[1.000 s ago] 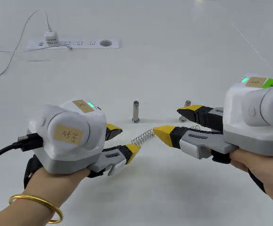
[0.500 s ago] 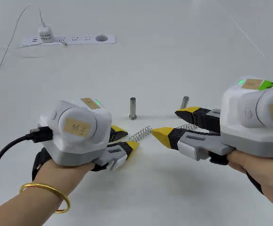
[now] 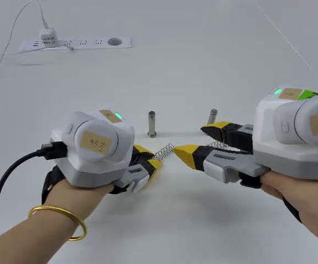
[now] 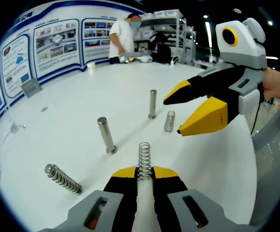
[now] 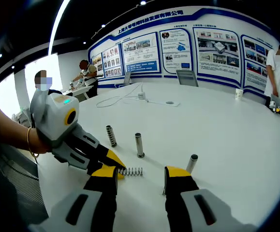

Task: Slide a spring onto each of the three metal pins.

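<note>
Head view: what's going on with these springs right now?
The left gripper is shut on a spring, holding it out toward the right gripper. The right gripper is open, with its jaws close to the spring's free end. Two pins stand bare. A third pin, beside the left gripper, appears to carry a spring. A loose spring sits by the right gripper.

Left gripper [image 3: 150,163] sits at lower left of the head view, carried by the left hand [image 3: 76,192], with the forearm entering from the bottom left corner. Its jaws are drawn together, pinching one end of a spring [image 3: 164,151], tips pointing right. Right gripper [image 3: 190,140] is at the right edge, held by the right hand [image 3: 304,195]. Its jaws are parted wide, tips pointing left, near the left gripper's tips but apart.
</note>
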Tool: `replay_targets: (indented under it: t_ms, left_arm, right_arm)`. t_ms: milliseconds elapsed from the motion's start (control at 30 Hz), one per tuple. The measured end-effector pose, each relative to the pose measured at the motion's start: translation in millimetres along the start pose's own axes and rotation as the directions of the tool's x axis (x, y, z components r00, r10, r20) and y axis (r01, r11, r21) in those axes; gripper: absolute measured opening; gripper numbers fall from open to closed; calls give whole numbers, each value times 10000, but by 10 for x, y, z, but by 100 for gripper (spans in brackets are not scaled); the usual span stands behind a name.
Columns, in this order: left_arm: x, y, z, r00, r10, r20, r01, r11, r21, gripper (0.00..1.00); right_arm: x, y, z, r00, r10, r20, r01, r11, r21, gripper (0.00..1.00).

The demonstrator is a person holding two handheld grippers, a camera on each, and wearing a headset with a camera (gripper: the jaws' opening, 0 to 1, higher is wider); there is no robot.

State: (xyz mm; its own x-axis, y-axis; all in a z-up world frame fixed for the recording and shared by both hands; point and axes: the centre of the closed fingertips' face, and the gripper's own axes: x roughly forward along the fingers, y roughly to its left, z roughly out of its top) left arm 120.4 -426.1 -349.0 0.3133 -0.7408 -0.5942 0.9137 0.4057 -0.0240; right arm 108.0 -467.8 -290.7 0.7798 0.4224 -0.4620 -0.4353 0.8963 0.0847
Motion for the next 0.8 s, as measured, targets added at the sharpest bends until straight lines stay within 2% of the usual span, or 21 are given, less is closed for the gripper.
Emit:
replay_targets:
  t_ms: [167, 267, 500, 667, 800]
  left_arm:
    - [-11, -3, 0, 10000, 59, -3, -58, 9999, 122, 11]
    - [-29, 21, -3, 9997, 232, 83, -234, 9996, 170, 10]
    - [-140, -3, 122, 9963, 299, 805, -313, 9994, 154, 10]
    - [-245, 5, 206, 9915, 488, 1209, -523, 9983, 264, 10]
    - [-339, 10, 285, 9853, 572, 1610, -599, 9981, 120, 10]
  right_arm:
    - [7, 9, 12, 10000, 7, 59, -8, 9998, 182, 40]
    - [7, 23, 78, 9992, 28, 409, -45, 9991, 418, 40]
    - [11, 43, 190, 9966, 66, 826, -150, 9946, 1026, 40]
    - [4, 62, 250, 9952, 94, 975, -253, 9862, 1636, 39]
    - [7, 78, 295, 9942, 173, 1062, -382, 9795, 1976, 36]
